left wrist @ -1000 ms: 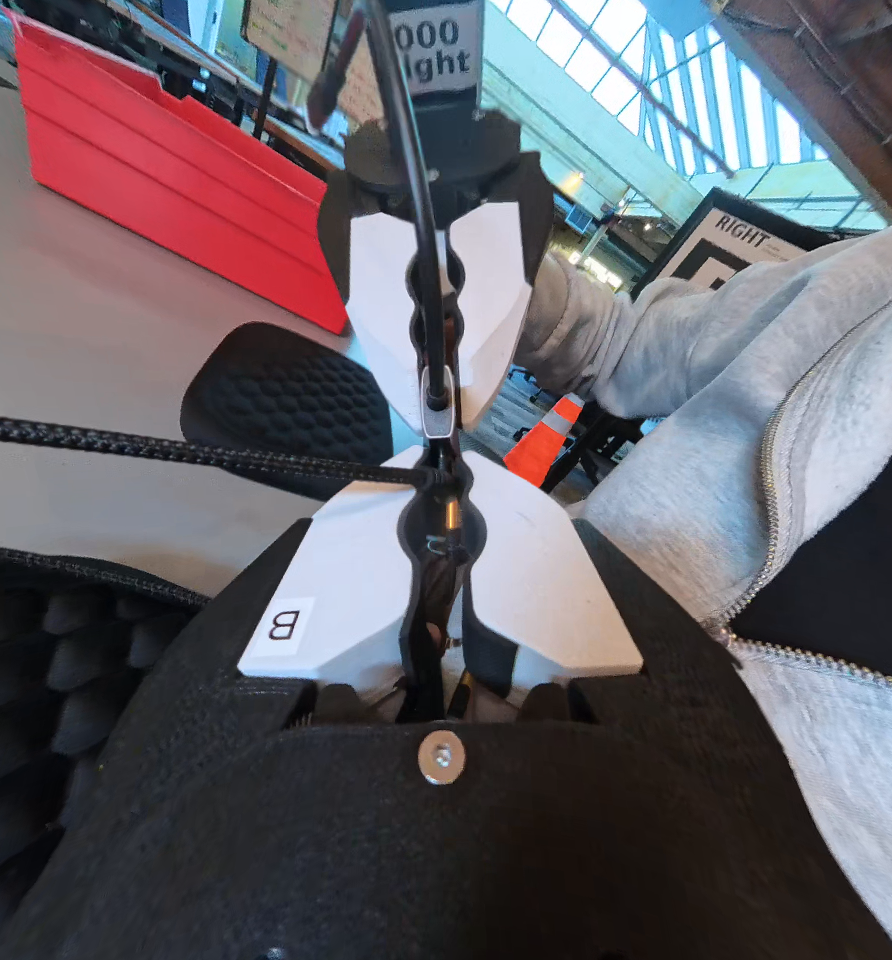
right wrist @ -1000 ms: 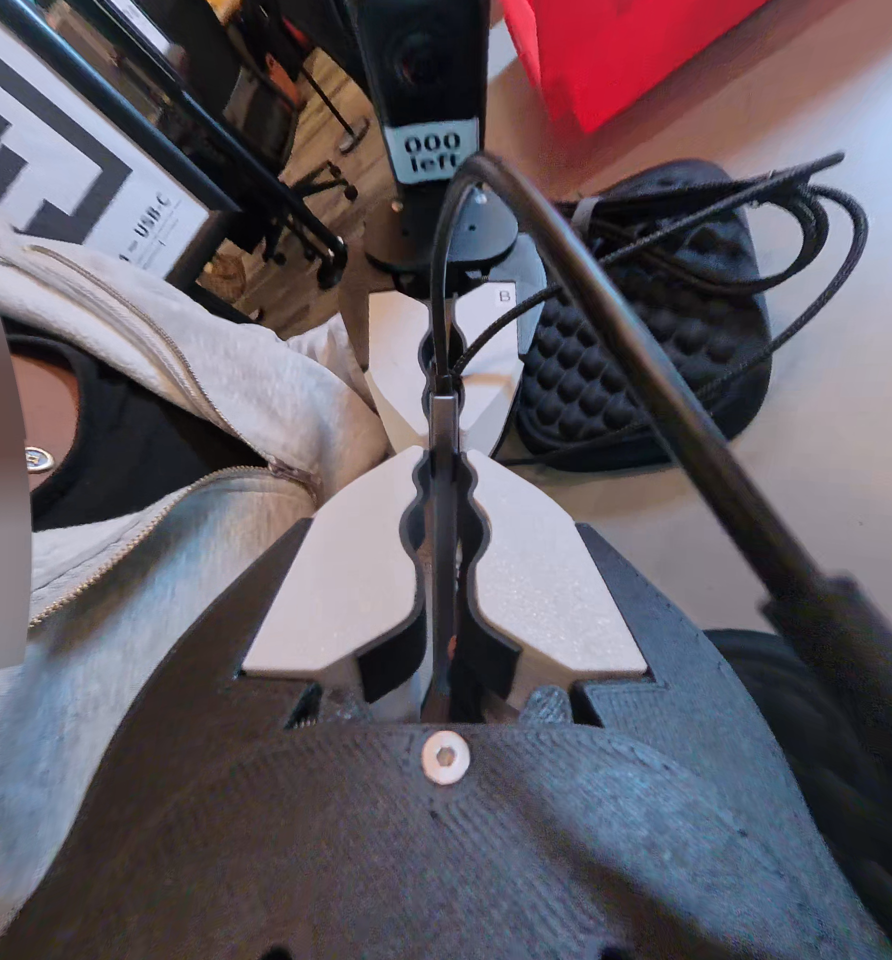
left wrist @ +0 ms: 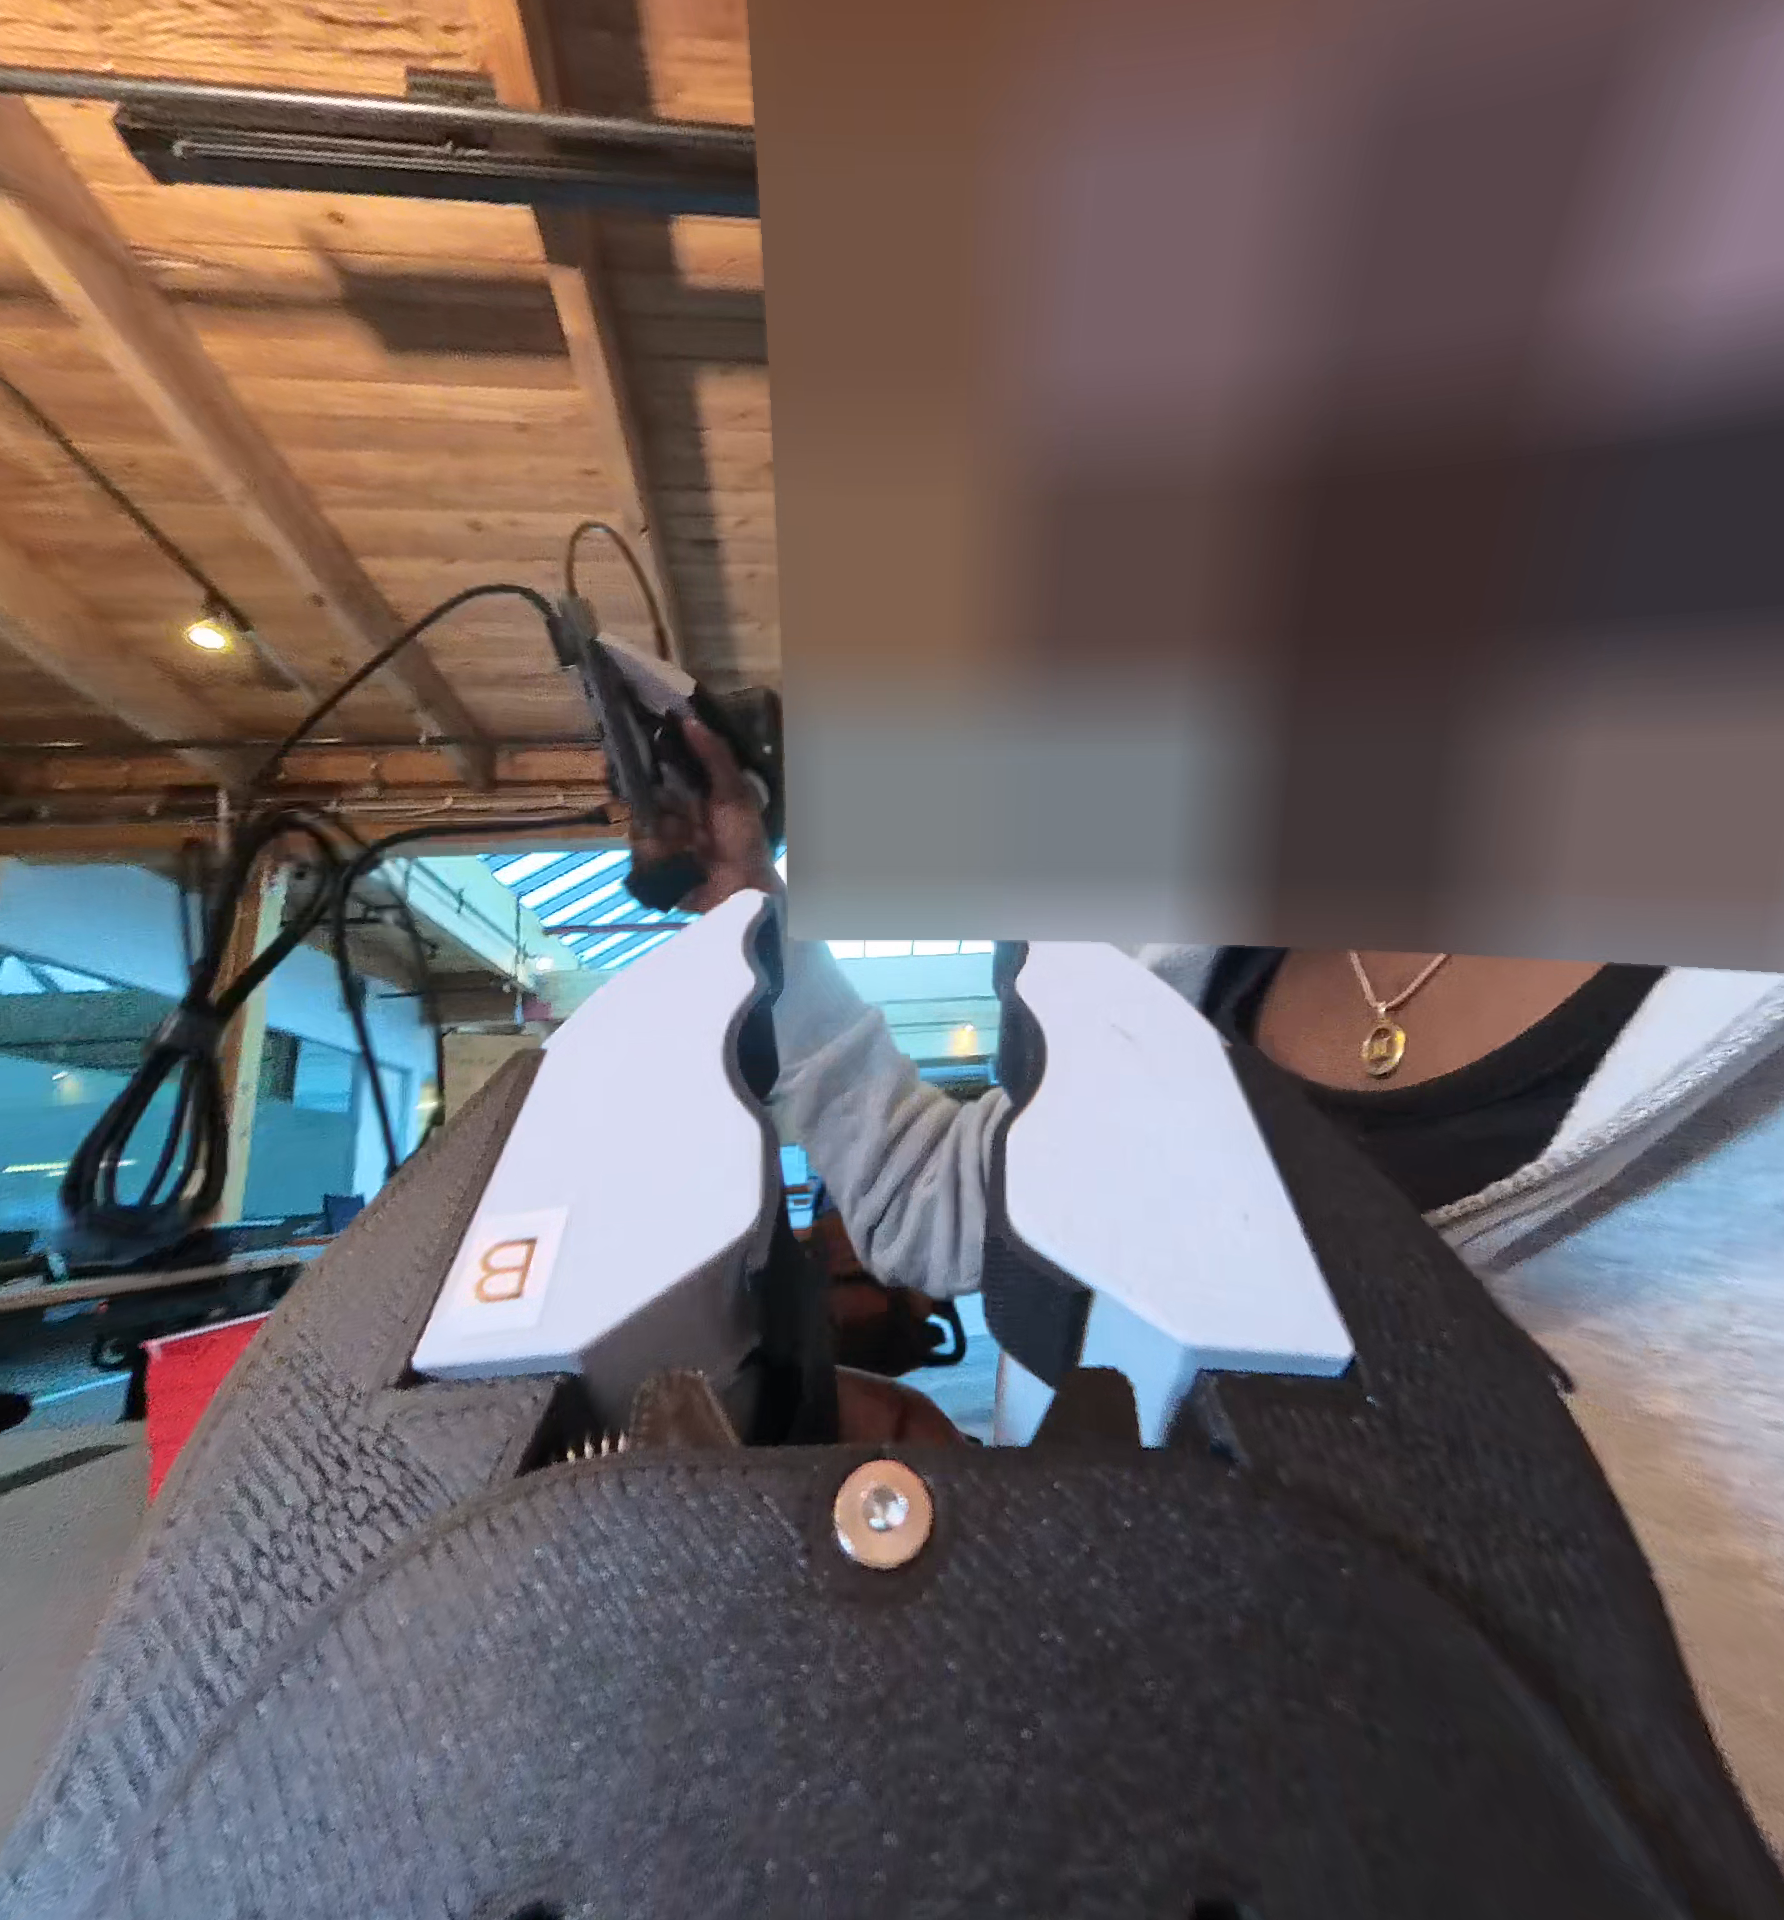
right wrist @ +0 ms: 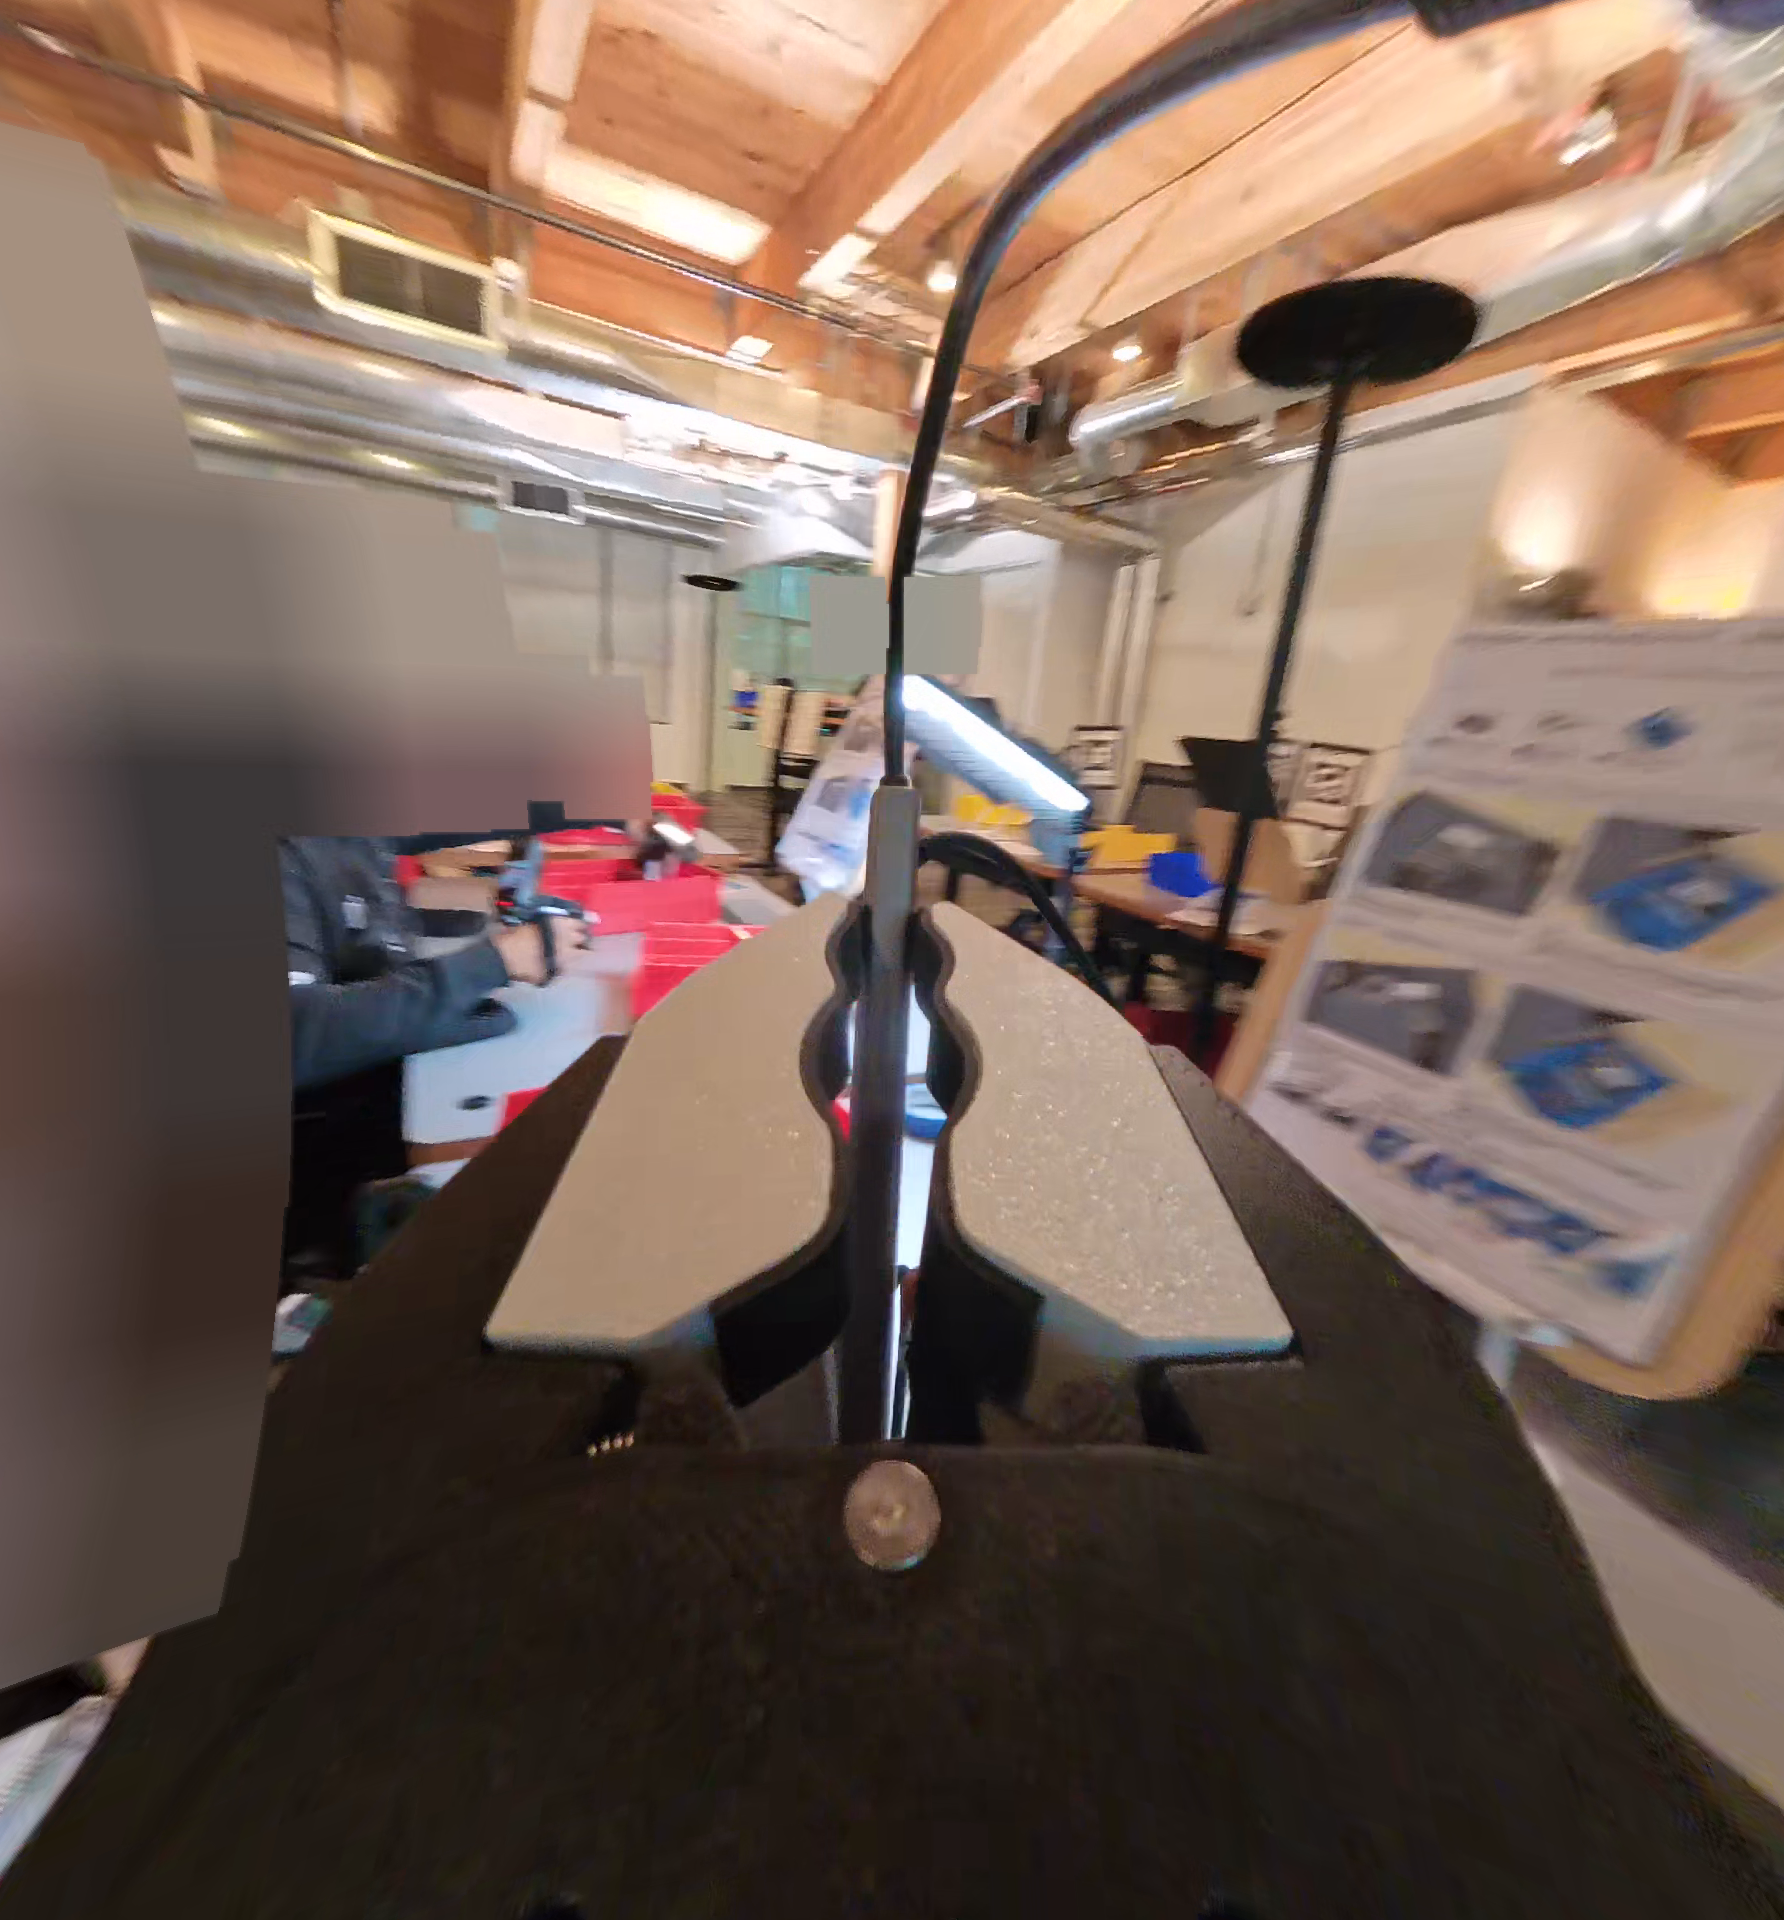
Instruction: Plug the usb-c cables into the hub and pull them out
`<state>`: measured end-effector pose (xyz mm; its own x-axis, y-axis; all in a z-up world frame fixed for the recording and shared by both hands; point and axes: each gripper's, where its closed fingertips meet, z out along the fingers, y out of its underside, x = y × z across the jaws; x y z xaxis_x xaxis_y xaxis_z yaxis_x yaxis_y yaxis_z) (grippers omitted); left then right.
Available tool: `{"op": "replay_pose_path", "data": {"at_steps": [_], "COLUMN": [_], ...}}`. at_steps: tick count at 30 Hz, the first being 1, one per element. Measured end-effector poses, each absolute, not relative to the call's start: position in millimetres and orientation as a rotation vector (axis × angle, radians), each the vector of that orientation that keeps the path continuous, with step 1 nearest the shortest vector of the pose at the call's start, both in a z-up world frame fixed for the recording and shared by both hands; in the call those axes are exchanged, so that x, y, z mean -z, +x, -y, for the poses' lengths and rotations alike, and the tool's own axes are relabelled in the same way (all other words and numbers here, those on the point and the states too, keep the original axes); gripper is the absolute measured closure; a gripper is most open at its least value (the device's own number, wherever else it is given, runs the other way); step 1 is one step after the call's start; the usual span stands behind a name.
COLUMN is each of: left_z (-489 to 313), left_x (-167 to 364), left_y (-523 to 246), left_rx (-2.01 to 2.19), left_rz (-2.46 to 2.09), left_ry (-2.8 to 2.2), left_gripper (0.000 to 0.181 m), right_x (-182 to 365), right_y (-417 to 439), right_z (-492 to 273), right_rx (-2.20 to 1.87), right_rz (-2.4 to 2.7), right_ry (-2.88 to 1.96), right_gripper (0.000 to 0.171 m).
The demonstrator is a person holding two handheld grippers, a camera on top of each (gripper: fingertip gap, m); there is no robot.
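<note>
Grey slim hub [right wrist: 890,935], black cable [right wrist: 955,343] (curving up)

The left gripper [left wrist: 888,966] fills the lower frame, its white fingers [left wrist: 639,1143] spread apart, nothing between them. At upper centre the right gripper [left wrist: 581,644] pinches a hub [left wrist: 568,621], black cables [left wrist: 275,935] dangling leftward.

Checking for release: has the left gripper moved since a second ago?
Yes. The left gripper tilted up from the tabletop toward the wooden ceiling, and now stands open, empty.
</note>
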<state>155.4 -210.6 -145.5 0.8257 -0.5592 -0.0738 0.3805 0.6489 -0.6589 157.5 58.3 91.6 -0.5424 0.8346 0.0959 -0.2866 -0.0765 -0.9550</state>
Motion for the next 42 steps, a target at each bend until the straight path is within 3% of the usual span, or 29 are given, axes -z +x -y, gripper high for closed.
{"op": "replay_pose_path", "data": {"at_steps": [5, 12, 23, 29, 35, 38, 42], "left_z": [199.5, 183.6, 170.5, 170.6, 163.5, 161.0, 158.9], "left_x": [151.0, 160.3, 167.9, 169.0, 173.6, 175.2, 176.8], "left_y": [145.0, 138.2, 127.3, 121.2, 123.2, 123.6, 123.2], "left_rx": [0.486, 0.447, 0.42, 0.406, 0.383, 0.384, 0.372], "left_rz": [-0.218, -0.168, -0.096, -0.07, -0.075, -0.073, -0.07], "left_ry": [-0.71, -0.772, -0.819, -0.826, -0.872, -0.885, -0.903], "left_gripper": [0.142, 0.142, 0.143, 0.143, 0.143, 0.143, 0.144], "right_x": [-119.4, -86.4, 28.6, 135.3, 233.8, 281.3, 308.3], "right_y": [187.3, 211.9, 199.5, 174.9, 160.6, 165.7, 170.2], "right_z": [-137.4, -214.8, -265.8, -278.5, -297.5, -311.5, -330.0], "right_rx": [-1.523, -1.431, -1.553, -1.696, -1.497, -1.189, -0.958], "right_rz": [1.243, 1.243, 1.308, 1.459, 1.462, 1.523, 1.491], "right_ry": [-0.707, -0.845, -0.978, -1.49, -1.952, -2.144, -2.24], "right_gripper": [0.162, 0.161, 0.162, 0.162, 0.162, 0.158, 0.156]}}
